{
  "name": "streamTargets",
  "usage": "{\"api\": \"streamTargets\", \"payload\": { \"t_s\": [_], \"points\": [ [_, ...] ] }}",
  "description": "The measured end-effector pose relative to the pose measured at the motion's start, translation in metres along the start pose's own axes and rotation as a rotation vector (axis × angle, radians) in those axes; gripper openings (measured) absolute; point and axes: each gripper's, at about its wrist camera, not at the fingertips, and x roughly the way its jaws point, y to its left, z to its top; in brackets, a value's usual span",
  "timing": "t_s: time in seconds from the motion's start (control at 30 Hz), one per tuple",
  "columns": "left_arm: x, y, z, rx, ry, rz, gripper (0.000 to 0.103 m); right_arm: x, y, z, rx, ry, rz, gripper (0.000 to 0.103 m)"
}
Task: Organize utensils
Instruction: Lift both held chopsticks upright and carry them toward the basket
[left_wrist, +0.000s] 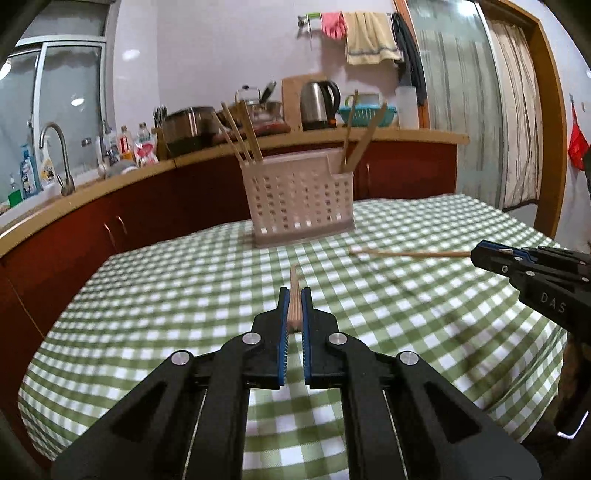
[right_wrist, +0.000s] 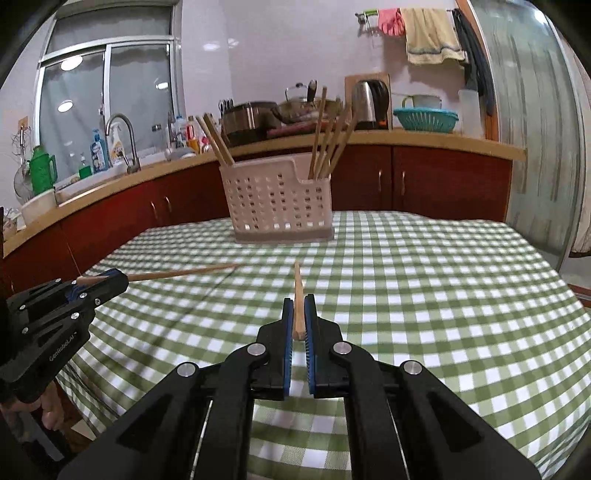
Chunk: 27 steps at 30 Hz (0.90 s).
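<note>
Two chopsticks are clamped, one in my left gripper (left_wrist: 294, 295) and one in my right gripper (right_wrist: 299, 302), both above the table (right_wrist: 424, 295); next I must carry each to the white basket (right_wrist: 280, 201) beyond.

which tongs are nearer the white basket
Hard to call; neither is clearly nearer. Left tongs and right tongs each grip a chopstick above the checked cloth, both well short of the white basket.

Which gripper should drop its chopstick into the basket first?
Probably right. Both grippers hold a chopstick, but the right gripper faces the basket squarely, its chopstick aimed there; the left gripper sees it slightly off-centre.
</note>
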Motion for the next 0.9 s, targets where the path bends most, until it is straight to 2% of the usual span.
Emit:
{"api": "streamTargets", "payload": {
  "t_s": [0.27, 0.43, 0.9],
  "points": [
    [-0.015, 0.012, 0.025, -0.022, -0.06, 0.014, 0.006, -0.017, 0.007, 0.021, -0.015, -0.065, 0.009, 0.007],
    [-0.02, 0.02, 0.037, -0.04, -0.066, 0.016, 0.006, -0.025, 0.009, 0.031, -0.014, -0.097, 0.011, 0.007],
    [-0.015, 0.039, 0.06, -0.096, -0.082, 0.023, 0.006, -0.02, 0.01, 0.058, -0.012, -0.106, -0.001, 0.007]
  ]
}}
